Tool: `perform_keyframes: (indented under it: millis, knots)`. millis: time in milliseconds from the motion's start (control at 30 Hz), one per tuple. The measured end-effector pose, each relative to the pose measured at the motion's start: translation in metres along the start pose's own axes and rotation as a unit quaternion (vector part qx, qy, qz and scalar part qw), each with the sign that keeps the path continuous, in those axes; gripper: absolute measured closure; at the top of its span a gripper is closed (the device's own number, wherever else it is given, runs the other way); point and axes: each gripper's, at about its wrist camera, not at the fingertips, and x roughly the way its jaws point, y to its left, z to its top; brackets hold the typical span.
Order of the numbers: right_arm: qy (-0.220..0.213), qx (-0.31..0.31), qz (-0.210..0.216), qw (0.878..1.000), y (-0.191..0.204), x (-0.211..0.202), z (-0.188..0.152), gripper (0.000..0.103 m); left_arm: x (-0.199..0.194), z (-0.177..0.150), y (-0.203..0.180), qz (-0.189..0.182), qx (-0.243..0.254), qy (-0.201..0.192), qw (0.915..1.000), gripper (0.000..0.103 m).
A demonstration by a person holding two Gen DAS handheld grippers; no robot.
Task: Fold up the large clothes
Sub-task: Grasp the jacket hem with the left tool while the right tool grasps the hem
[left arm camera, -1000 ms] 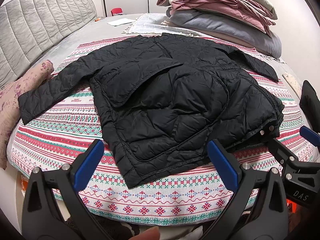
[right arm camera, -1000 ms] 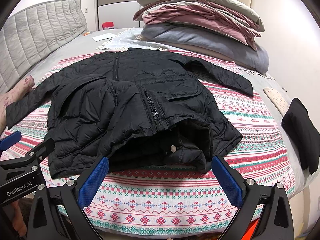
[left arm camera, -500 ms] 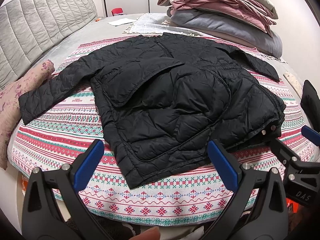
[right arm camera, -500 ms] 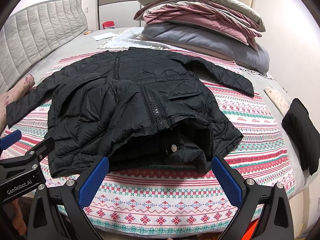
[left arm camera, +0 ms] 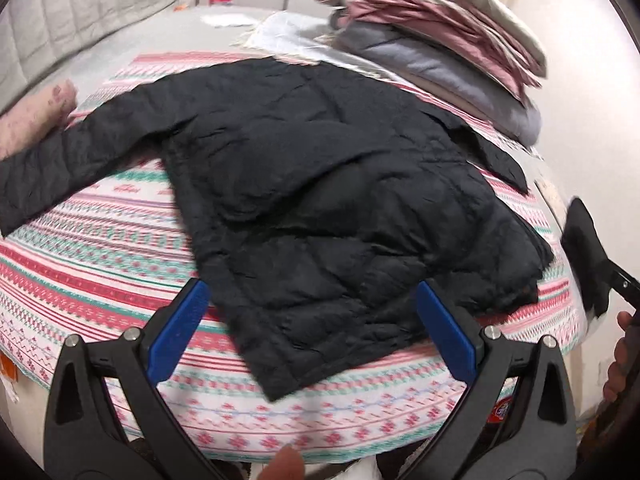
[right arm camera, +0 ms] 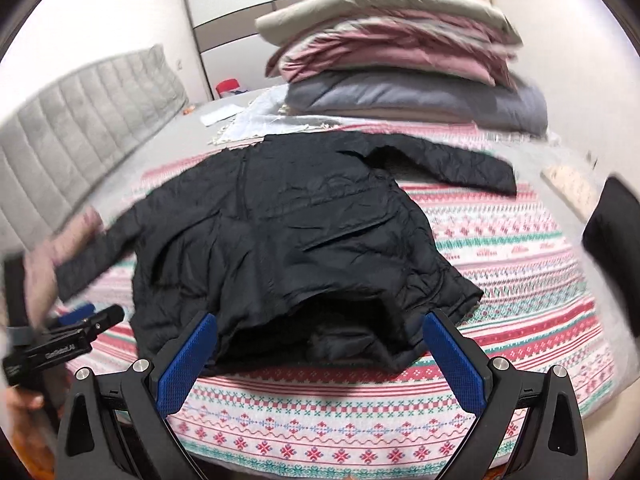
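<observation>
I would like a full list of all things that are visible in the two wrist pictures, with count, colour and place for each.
quilted jacket: one, black, spread on the patterned blanket, sleeves out to both sides
patterned blanket: one, white with red and green bands, covering the bed
folded bedding: one stack, beige, pink and grey, behind the jacket
headboard: one, grey, padded, far left
floral cloth: one, pink, by the jacket's sleeve on the left
dark garment: one, black, right edge of the bed
red object: one, too blurred to name, far end of the bed
left gripper: blue pads, open, empty
right gripper: blue pads, open, empty
</observation>
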Motion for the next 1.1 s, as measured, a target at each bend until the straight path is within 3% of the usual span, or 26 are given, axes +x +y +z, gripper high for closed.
perform_keyframes:
  millis: [100,300,467,600,667,800,833,867,900,933,967,1000,1100]
  knots:
    - [0.026,0.021,-0.009,0.999,-0.039,0.012,0.013,0.0,0.002,0.008,0.026,0.013,-0.011,0.008,0.9998,0.0]
    - [0.08,0.092,0.001,0.993,-0.115,0.053,0.016,0.0,0.022,0.014,0.058,-0.035,-0.042,0.077,0.9955,0.0]
    - [0.096,0.14,0.033,0.985,-0.156,0.084,0.013,0.0,0.071,-0.005,0.074,-0.082,-0.085,0.177,0.9771,0.004]
    - [0.104,0.167,0.039,0.98,-0.184,0.113,0.011,0.002,0.099,-0.022,0.07,-0.101,-0.093,0.224,0.9649,0.008]
    - [0.113,0.177,0.04,0.977,-0.195,0.127,0.009,0.006,0.105,-0.025,0.062,-0.095,-0.081,0.22,0.9675,0.008]
    - [0.149,0.202,0.055,0.966,-0.205,0.168,0.0,0.032,0.104,-0.027,0.036,-0.082,-0.052,0.195,0.9761,0.009]
    - [0.148,0.206,0.051,0.966,-0.204,0.174,-0.001,0.036,0.102,-0.027,0.028,-0.083,-0.045,0.192,0.9769,0.02]
    - [0.129,0.199,0.047,0.97,-0.199,0.173,0.0,0.046,0.1,-0.028,0.022,-0.089,-0.04,0.19,0.9769,0.042]
    - [0.125,0.196,0.061,0.971,-0.194,0.173,0.002,0.081,0.098,-0.029,0.016,-0.099,-0.038,0.192,0.9755,0.053]
    - [0.128,0.203,0.084,0.967,-0.191,0.174,0.002,0.09,0.096,-0.03,0.013,-0.108,-0.044,0.199,0.9731,0.071]
    - [0.123,0.202,0.079,0.968,-0.187,0.169,0.002,0.091,0.092,-0.03,0.014,-0.111,-0.05,0.199,0.9724,0.085]
    - [0.113,0.189,0.062,0.973,-0.181,0.161,0.004,0.092,0.083,-0.028,0.019,-0.111,-0.056,0.192,0.9734,0.091]
    - [0.083,0.164,0.053,0.982,-0.169,0.127,0.006,0.094,0.05,-0.019,0.042,-0.099,-0.073,0.165,0.9785,0.093]
